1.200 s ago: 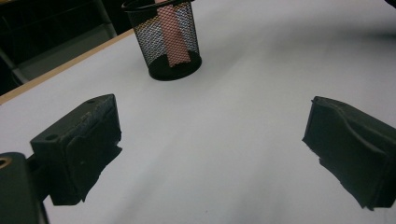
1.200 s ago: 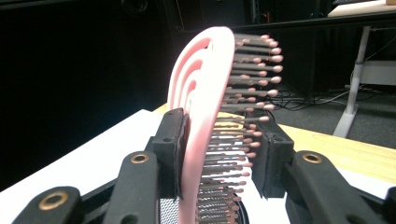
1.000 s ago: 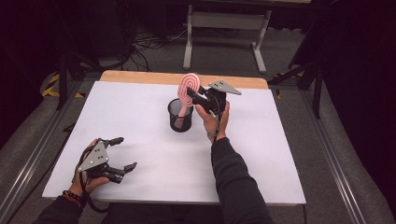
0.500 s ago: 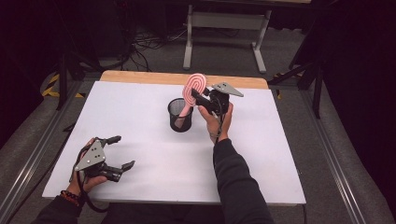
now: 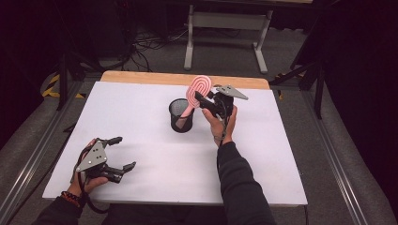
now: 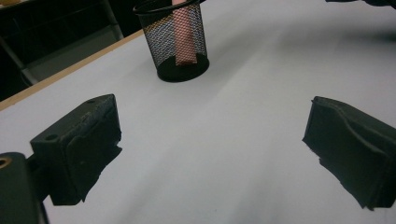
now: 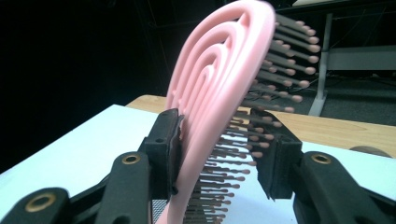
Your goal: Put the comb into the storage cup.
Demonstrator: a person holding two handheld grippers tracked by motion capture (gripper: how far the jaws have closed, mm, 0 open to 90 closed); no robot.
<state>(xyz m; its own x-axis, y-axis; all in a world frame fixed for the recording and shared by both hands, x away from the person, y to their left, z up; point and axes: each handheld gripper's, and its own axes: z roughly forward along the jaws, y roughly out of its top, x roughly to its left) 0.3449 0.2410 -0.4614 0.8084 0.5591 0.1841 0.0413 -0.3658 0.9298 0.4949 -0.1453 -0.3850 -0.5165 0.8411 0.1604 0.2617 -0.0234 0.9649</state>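
Dark floor and black curtains ring a white table (image 5: 155, 164) with a strip of bare wood (image 5: 141, 78) along its far edge; cables lie on the floor beyond, and a grey metal stand (image 5: 225, 18) sits behind.

At the near left corner the left gripper (image 5: 118, 153) rests low over the tabletop in the person's hand. Its jaws are spread wide with nothing between them, as the left gripper view confirms, so it seems parked out of the way while the other hand works.

Toward the middle stands a black mesh cup (image 5: 181, 115), upright on the white surface. A pink hairbrush (image 5: 199, 90) has its handle down inside the cup, visible through the mesh in the left gripper view (image 6: 183, 44), and its oval head leans out above the rim toward the right.

Just right of the cup, the right gripper (image 5: 202, 100) sits around the brush head. Its jaws have just been opening: in the right gripper view one pad (image 7: 169, 140) lies against the smooth back of the brush (image 7: 219, 70), while the other stands clear among the bristle tips, so the grip looks let go. The cup now appears to carry the brush, which suits a hand about to leave it there.
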